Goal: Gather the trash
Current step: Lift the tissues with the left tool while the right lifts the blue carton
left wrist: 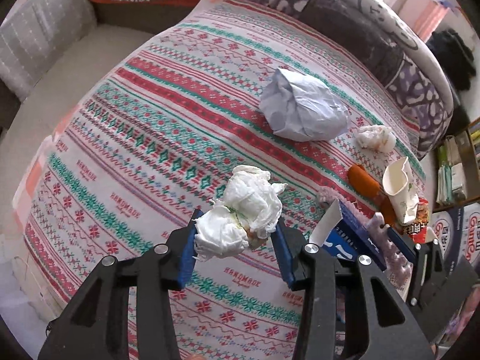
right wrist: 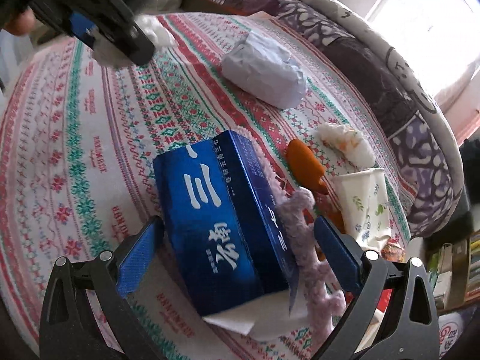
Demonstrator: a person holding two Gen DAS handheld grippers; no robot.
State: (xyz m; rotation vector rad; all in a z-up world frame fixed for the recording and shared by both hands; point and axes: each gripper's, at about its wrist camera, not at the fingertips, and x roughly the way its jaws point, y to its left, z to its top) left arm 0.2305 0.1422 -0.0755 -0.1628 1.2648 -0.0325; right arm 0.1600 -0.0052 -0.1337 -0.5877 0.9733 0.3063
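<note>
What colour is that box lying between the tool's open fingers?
Deep blue with white lettering: the box shows best in the right wrist view.

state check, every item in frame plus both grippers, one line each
left gripper: shut on tissue wad
tissue wad: crumpled, held off the cloth
right gripper: open, straddling the blue box
blue box: lying flat, end flap open
paper ball: crumpled, on tablecloth
paper cup: crushed, tipped over
small tissue: balled up, on tablecloth

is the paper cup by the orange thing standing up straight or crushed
Crushed but roughly upright: the paper cup has its rim dented out of round and its side creased, open end up, beside the orange thing.
</note>
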